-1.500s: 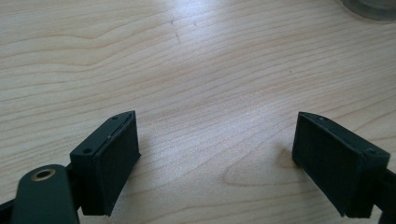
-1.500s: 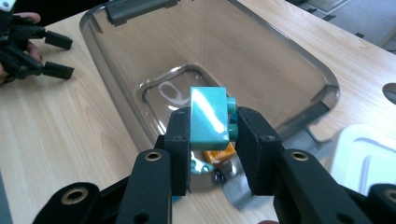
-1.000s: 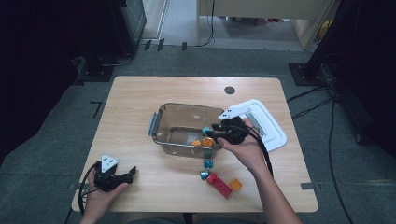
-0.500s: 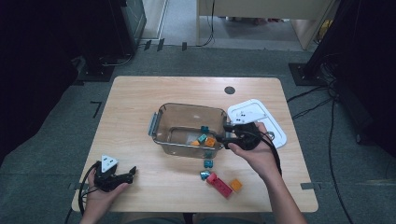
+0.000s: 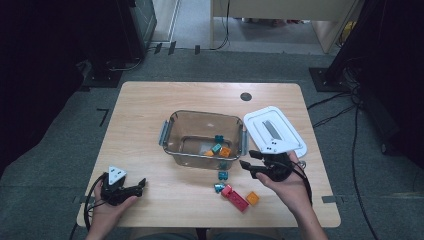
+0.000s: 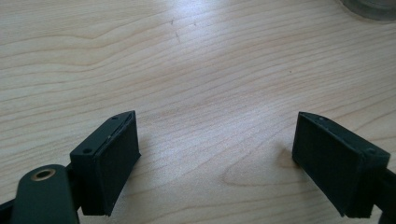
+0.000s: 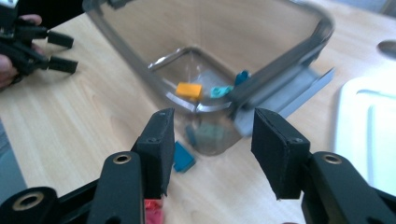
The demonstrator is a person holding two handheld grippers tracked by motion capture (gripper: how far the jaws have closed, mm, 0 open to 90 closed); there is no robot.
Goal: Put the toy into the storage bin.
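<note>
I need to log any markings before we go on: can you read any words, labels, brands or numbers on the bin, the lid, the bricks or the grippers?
None can be read: no text shows on the clear bin, white lid, loose bricks, or either gripper.

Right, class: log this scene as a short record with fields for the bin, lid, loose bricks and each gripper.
bin: clear bin mid-table, bricks inside
lid: white lid flat on the table, right of the bin
loose bricks: red brick, orange brick and two teal bricks in front of the bin
left gripper: open, empty
right gripper: open, empty, beside the bin
</note>
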